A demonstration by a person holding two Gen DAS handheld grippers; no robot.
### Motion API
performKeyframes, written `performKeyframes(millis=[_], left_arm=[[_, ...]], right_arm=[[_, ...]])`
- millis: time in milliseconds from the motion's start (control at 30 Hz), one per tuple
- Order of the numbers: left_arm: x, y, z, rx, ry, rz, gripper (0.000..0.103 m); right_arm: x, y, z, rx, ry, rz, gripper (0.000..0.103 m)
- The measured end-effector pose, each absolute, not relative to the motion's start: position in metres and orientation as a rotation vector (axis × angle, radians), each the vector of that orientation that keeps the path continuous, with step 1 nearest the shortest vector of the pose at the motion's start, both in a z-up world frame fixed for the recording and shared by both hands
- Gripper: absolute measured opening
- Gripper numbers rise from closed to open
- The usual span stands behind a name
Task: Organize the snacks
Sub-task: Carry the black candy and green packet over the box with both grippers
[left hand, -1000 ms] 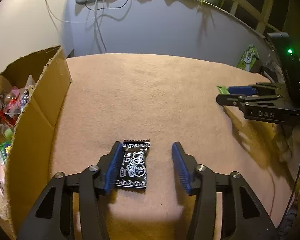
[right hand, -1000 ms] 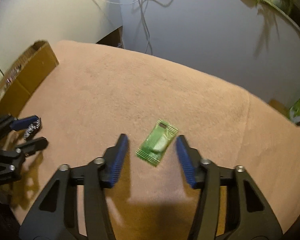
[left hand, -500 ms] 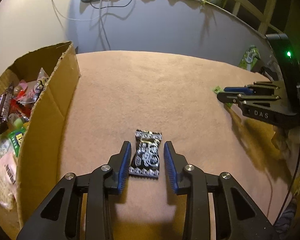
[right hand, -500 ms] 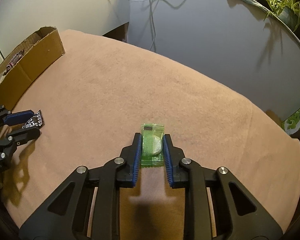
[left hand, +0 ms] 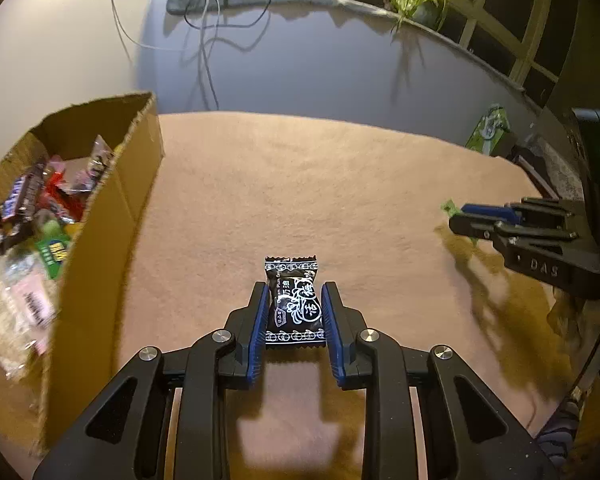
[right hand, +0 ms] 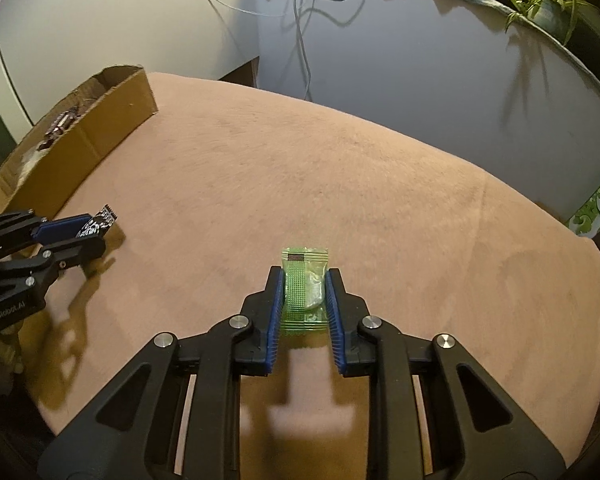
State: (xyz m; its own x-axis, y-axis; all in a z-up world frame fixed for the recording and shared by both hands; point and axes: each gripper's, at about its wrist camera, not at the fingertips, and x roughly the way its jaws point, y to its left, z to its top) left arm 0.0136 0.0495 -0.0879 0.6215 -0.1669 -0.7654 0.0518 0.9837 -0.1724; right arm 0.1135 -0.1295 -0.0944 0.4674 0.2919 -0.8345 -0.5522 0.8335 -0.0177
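Note:
A black snack packet with white print [left hand: 296,272] sits between the blue pads of my left gripper [left hand: 295,294], whose jaws are closing and press on its sides. It hangs just above the tan cloth [left hand: 300,184]. My right gripper [right hand: 305,276] is shut on a green candy packet [right hand: 304,260], also off the cloth. In the left wrist view the right gripper [left hand: 460,218] shows at the right with the green packet [left hand: 449,206] at its tips. The right wrist view has the left gripper [right hand: 94,234] at the left, holding the black packet [right hand: 102,220].
An open cardboard box [left hand: 112,208] with several snacks in it stands at the table's left edge, also visible as the box [right hand: 100,136]. A green carton [right hand: 598,212] sits at the far right. Behind the table are a wall with hanging cables and a potted plant [left hand: 420,0].
Both grippers closed from wide open onto their packets, the left on the black one and the right on the green one. Both then rose slightly and shifted toward the box.

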Motion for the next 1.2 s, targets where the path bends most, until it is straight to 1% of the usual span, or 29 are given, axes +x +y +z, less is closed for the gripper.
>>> performKeyframes(millis=[300,667,867,1200], left_arm=[[-0.014,0.071,-0.052,-0.159,0.817,-0.129,0.025],[-0.04,0.118,-0.02,-0.15,0.73,-0.047,0.025],[-0.051,0.144,-0.017,-0.156,0.715,-0.004,0.025],[-0.057,0.185,-0.017,-0.179,0.699,0.054,0.025]], right_arm=[[0.073,-0.119,-0.053,-0.286,0.888,0.585,0.021],[0.044,-0.052,-0.004,-0.268,0.807,0.715,0.021],[0.036,-0.008,0.004,-0.27,0.791,0.785,0.021],[0.03,0.059,-0.001,-0.31,0.797,0.868,0.021]])
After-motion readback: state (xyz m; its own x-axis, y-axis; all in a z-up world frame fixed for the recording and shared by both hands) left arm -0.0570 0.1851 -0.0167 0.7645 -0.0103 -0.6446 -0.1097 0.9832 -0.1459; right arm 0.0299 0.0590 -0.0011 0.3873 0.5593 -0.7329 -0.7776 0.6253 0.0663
